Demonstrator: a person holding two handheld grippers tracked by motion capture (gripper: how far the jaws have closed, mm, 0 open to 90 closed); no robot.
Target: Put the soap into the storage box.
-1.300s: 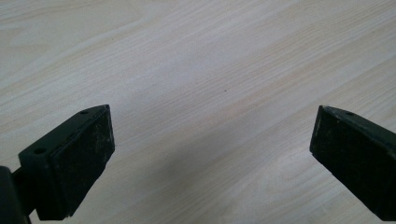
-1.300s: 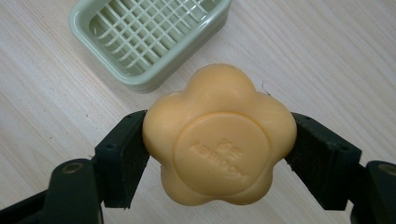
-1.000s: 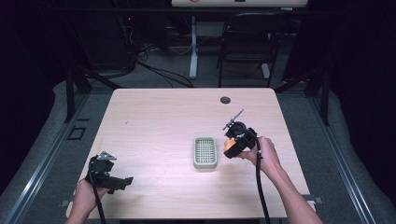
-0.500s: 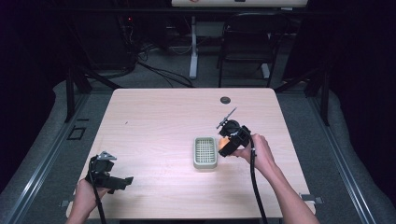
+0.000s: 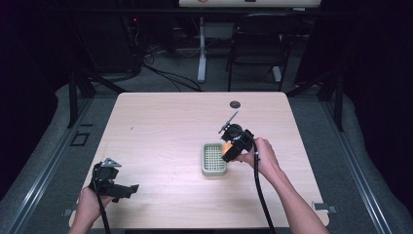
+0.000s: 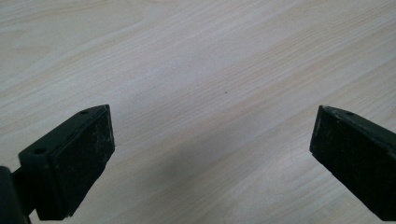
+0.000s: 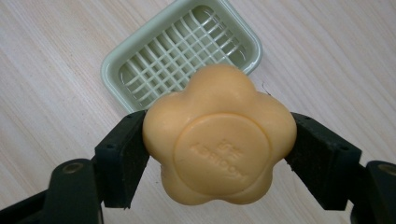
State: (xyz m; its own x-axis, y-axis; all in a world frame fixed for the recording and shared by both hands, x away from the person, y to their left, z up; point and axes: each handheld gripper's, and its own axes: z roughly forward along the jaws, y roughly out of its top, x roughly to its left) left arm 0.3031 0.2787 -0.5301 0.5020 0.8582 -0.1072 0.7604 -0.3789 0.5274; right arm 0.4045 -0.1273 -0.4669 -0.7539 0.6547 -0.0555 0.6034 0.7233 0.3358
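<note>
The right tool grips the orange flower-shaped soap just above the right edge of the green soap dish, which lies slightly leftward; the left tool, jaws open, rests far off.

The soap in my right tool is a warm orange-yellow, flower-shaped, with faint raised lettering of the same colour in a round stamp on its face. The soap dish just behind the soap is pale green, its floor a grid of thin pale green bars crossing each other. Both jaws pressing on the soap are matt black. My left tool, well apart from the dish, has the same black jaws, lightly scuffed with grey specks. The surface under the dish is light wood with fine, pale, streaked grain. Beyond the dish sits a small round black disc.
</note>
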